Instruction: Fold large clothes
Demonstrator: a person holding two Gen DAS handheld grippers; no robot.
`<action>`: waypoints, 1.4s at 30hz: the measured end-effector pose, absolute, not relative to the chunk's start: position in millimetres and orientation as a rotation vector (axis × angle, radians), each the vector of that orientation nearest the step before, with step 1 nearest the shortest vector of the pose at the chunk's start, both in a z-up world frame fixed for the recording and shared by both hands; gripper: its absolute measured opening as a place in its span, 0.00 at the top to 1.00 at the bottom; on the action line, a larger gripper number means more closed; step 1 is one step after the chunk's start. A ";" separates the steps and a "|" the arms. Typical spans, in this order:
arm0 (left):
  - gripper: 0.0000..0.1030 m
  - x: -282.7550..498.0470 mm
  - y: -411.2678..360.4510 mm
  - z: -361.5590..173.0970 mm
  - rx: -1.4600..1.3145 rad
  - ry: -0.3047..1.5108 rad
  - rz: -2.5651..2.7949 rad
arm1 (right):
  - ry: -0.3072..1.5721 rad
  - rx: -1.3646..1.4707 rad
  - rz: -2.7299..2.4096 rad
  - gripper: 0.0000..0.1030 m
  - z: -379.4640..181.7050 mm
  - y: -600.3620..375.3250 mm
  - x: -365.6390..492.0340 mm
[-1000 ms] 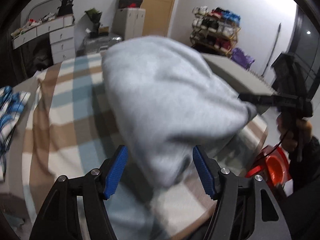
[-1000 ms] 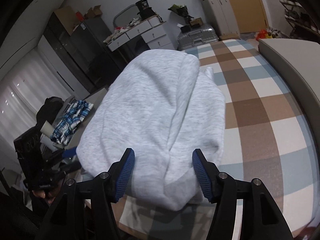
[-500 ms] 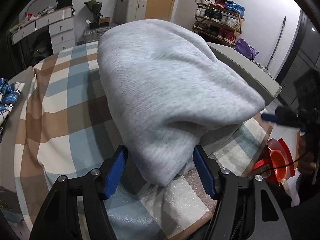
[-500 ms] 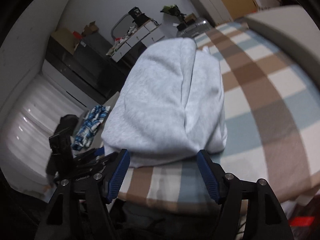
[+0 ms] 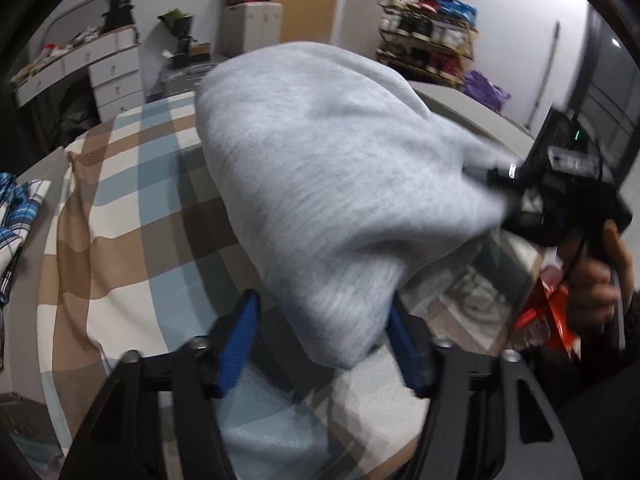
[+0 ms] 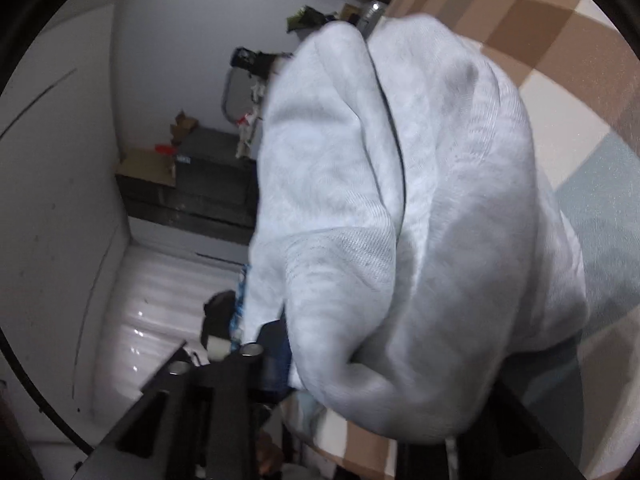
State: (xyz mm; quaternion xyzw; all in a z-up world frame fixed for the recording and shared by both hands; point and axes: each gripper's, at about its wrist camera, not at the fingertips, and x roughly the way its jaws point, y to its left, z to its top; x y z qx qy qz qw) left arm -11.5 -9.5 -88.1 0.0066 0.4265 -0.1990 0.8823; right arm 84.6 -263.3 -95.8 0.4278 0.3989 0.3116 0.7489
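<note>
A folded grey sweatshirt (image 5: 332,168) lies on the plaid bed cover (image 5: 120,240). Its near corner hangs between the blue pads of my left gripper (image 5: 320,328). Those jaws are closing: the right pad touches the cloth and the left pad stands a little off it. At the sweatshirt's right edge my right gripper (image 5: 486,174) is closing on a bunch of the fabric, with a hand (image 5: 596,280) around its handle. In the right wrist view the sweatshirt (image 6: 420,200) fills the frame and drapes over my right gripper (image 6: 324,360), so one finger is hidden.
A blue plaid shirt (image 5: 16,208) lies at the bed's left edge. A white dresser (image 5: 112,76) and a shoe rack (image 5: 428,48) stand by the far wall. A red object (image 5: 548,320) sits low at the right, beyond the bed's corner.
My right gripper has rolled, dropped and closed onto the sweatshirt's edge, which now covers its view. My left jaws have narrowed around the near corner.
</note>
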 end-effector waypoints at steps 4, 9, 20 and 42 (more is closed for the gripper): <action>0.52 -15.9 2.4 -88.5 -0.006 0.877 -0.452 | 0.799 0.818 0.728 0.87 -52.1 -256.4 71.1; 0.52 -16.0 12.3 -93.0 -0.024 0.900 -0.461 | 0.861 0.796 0.695 0.87 -66.0 -251.9 76.2; 0.52 -35.3 14.5 -71.7 -0.029 0.834 -0.484 | 0.950 0.803 0.596 0.56 -99.2 -289.0 72.2; 0.28 14.2 -27.1 -58.7 -0.003 0.762 -0.431 | 0.952 0.689 0.540 0.87 -112.2 -309.1 86.7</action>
